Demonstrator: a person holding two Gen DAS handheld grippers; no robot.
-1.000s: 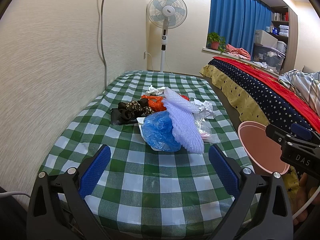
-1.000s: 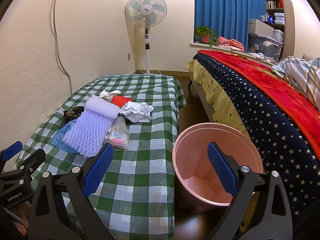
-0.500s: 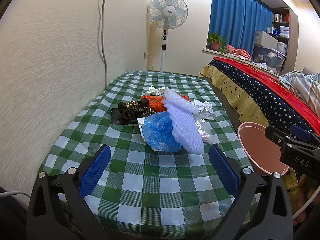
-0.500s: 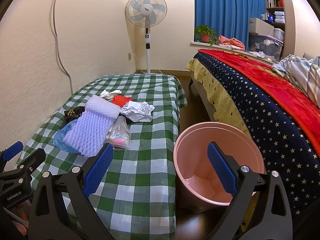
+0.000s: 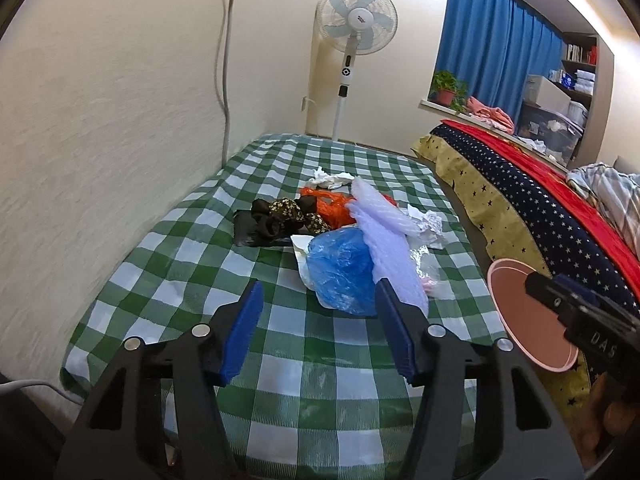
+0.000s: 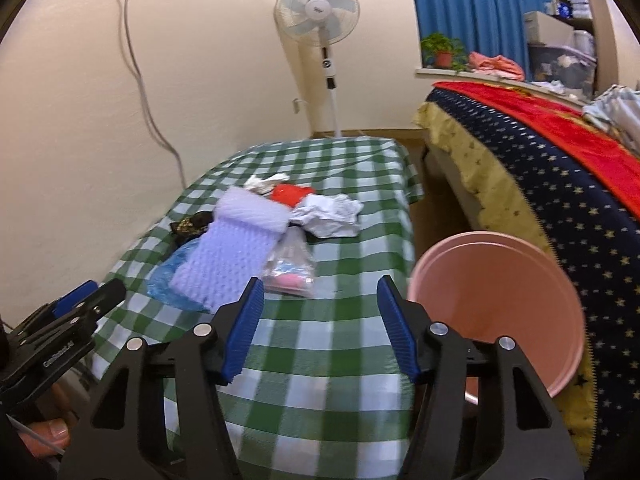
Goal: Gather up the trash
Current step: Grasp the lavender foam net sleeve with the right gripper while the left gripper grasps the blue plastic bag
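Note:
A heap of trash lies mid-table on the green checked cloth (image 5: 168,280): a blue plastic bag (image 5: 340,270), a white foam sheet (image 5: 386,240), an orange bag (image 5: 330,208), a dark patterned wrapper (image 5: 276,216) and crumpled paper (image 6: 330,216). A clear bag with pink contents (image 6: 290,270) lies nearest the right gripper. A pink bin (image 6: 496,296) stands right of the table. My left gripper (image 5: 318,326) hovers just short of the blue bag, jaws closing with nothing between them. My right gripper (image 6: 320,322) hovers over the table's near edge, jaws closing and empty.
A standing fan (image 5: 354,32) is behind the table by the wall, with a cable (image 5: 224,60) hanging down. A bed with a starred cover (image 6: 560,208) runs along the right, close to the bin. Blue curtains (image 5: 492,52) and shelves sit at the back.
Both grippers' jaws have come closer together. The right view has tilted and shifted slightly towards the table; the trash and bin have not moved.

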